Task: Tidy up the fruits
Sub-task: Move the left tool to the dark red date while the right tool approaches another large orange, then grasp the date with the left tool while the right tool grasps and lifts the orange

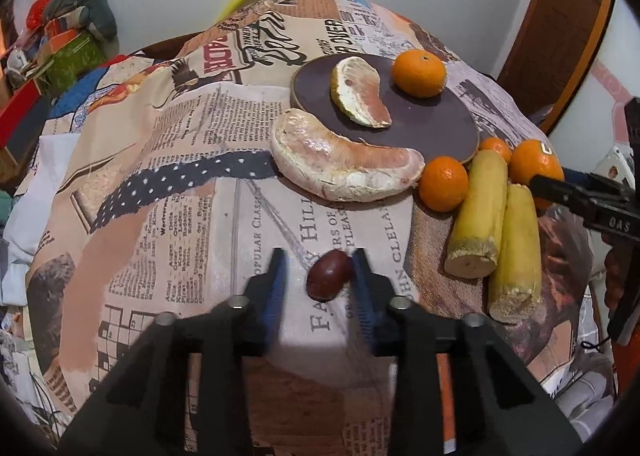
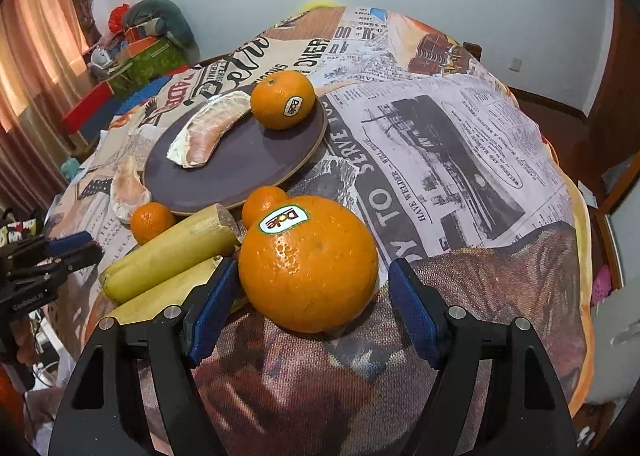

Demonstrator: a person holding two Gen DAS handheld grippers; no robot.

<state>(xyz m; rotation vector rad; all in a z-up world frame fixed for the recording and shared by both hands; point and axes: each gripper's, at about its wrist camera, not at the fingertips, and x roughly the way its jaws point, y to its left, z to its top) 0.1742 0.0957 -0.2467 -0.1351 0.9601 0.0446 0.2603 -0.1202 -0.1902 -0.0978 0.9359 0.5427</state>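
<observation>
The big orange [image 2: 308, 264] with the Dole sticker sits low in the middle of the right wrist frame, bracketed by the right gripper [image 2: 310, 298], whose jaws are spread wide with a clear gap on the right side — lined up for a grasp, it seems, not yet closed. In the left wrist view a small dark red fruit [image 1: 329, 275], perhaps a grape, lies at lower centre between the spread jaws of the left gripper [image 1: 319, 276], touching or nearly touching the right finger. Above, the purple plate [image 1: 440, 123] already holds a pomelo wedge [image 1: 360, 91] and an orange [image 1: 419, 73] — likely the collecting spot. A larger pomelo piece [image 1: 344, 163], small tangerines [image 1: 443, 183] and two yellow sugarcane-like stalks [image 1: 478, 215] wait on the newspaper-print cloth [image 1: 180, 175] beside it.
</observation>
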